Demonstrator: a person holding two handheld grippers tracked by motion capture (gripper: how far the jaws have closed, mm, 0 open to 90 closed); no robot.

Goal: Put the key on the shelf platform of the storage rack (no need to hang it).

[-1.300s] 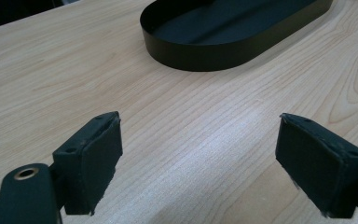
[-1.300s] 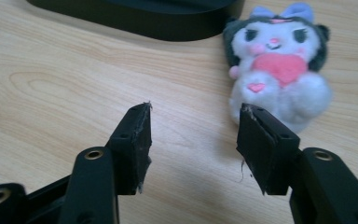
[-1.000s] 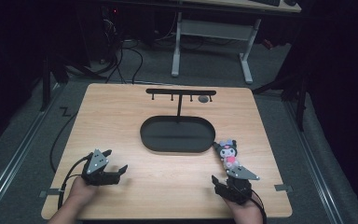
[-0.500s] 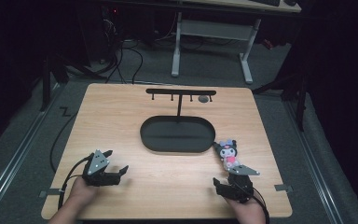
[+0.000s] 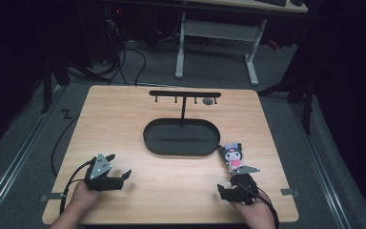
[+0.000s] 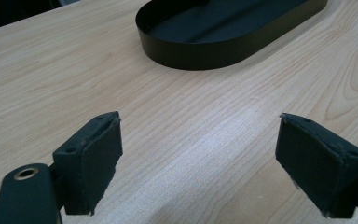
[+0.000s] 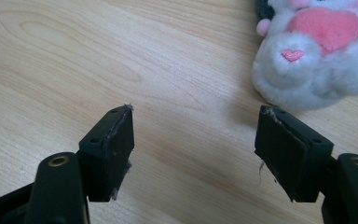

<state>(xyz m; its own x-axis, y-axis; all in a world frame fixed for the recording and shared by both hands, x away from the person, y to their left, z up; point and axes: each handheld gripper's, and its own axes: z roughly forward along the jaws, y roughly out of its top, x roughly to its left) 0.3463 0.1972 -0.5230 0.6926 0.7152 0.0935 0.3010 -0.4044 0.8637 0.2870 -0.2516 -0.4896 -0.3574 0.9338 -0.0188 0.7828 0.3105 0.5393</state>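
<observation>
A small plush toy (image 5: 232,155), black-headed with a white body and a pink heart, lies on the wooden table (image 5: 119,124) just right of a black oval tray (image 5: 181,152). My right gripper (image 5: 226,187) rests on the table right below the toy. Its jaws have just been opening, with nothing between them. In the right gripper view the plush toy (image 7: 317,51) lies beyond the right fingertip, clear of my right gripper (image 7: 193,149). My left gripper (image 5: 119,168) sits open at the table's front left. In its own view my left gripper (image 6: 198,158) points at the tray (image 6: 205,58) with bare wood between the jaws.
A black T-shaped rack (image 5: 185,94) with small hooks stands behind the tray, a small grey round thing (image 5: 208,101) hanging at its right end. Cables trail from both grippers over the front edge. The floor around is dark, with desk legs behind.
My right gripper has edged slightly toward the plush toy. The left hand, tray, rack and toy are where they were.
</observation>
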